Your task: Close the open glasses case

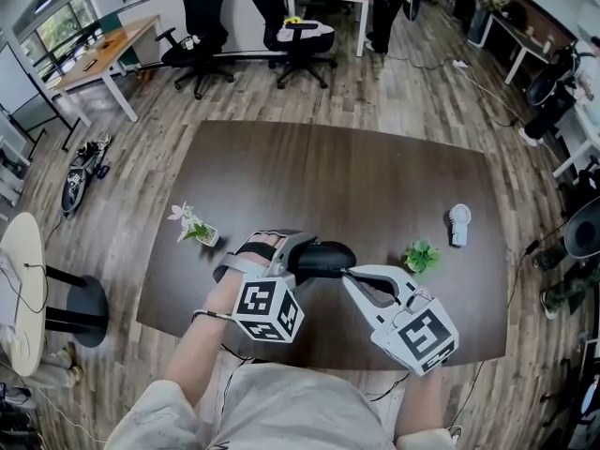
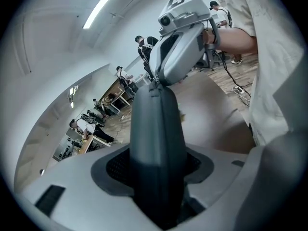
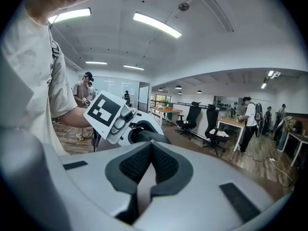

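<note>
Lower centre, the left gripper [image 1: 300, 251] clamps the glasses case [image 1: 328, 254] in its jaws, steadying it so the right gripper [image 1: 349, 272], jaws shut and empty, can press its end

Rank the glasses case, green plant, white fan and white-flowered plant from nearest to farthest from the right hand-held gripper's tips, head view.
1. glasses case, right at the tips of the right hand-held gripper.
2. green plant, just to the right.
3. white fan, farther right and further back.
4. white-flowered plant, far over on the left.
</note>
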